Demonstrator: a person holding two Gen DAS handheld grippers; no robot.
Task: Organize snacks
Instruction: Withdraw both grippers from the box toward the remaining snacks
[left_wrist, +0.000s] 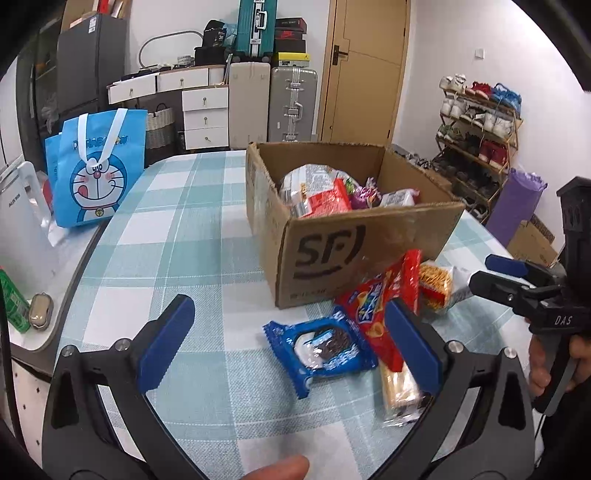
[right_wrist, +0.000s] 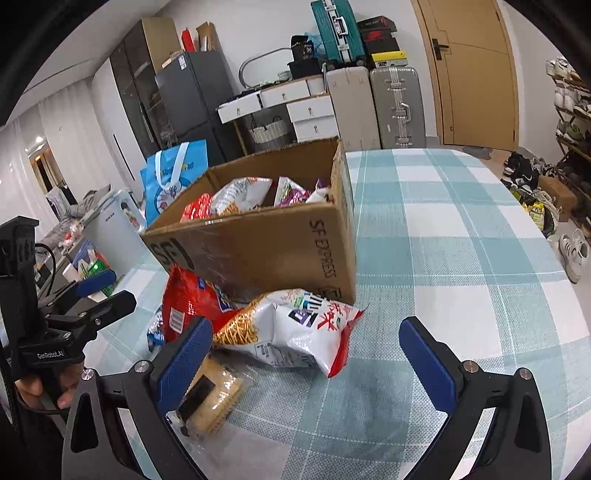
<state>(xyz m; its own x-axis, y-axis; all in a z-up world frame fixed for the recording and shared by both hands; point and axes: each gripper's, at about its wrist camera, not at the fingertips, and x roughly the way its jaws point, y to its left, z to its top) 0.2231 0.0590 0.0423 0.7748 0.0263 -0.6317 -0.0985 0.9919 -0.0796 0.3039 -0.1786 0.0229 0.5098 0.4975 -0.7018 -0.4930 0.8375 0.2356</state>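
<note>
An open cardboard box (left_wrist: 369, 251) marked SF stands on the checked table and holds several snack packs; it also shows in the right wrist view (right_wrist: 266, 243). In front of it lie a blue cookie pack (left_wrist: 321, 349), a red biscuit pack (left_wrist: 380, 306), a clear cracker sleeve (left_wrist: 400, 387) and a white noodle-snack bag (right_wrist: 295, 328). My left gripper (left_wrist: 291, 343) is open and empty, its jaws either side of the blue pack. My right gripper (right_wrist: 306, 358) is open and empty just above the white bag, with the cracker sleeve (right_wrist: 212, 398) beside its left finger.
A blue Doraemon bag (left_wrist: 96, 173) stands at the table's far left edge. A green carton (left_wrist: 14, 306) and a small tin (left_wrist: 40, 310) sit on a side surface left. Suitcases, drawers and a shoe rack (left_wrist: 480, 136) line the room behind.
</note>
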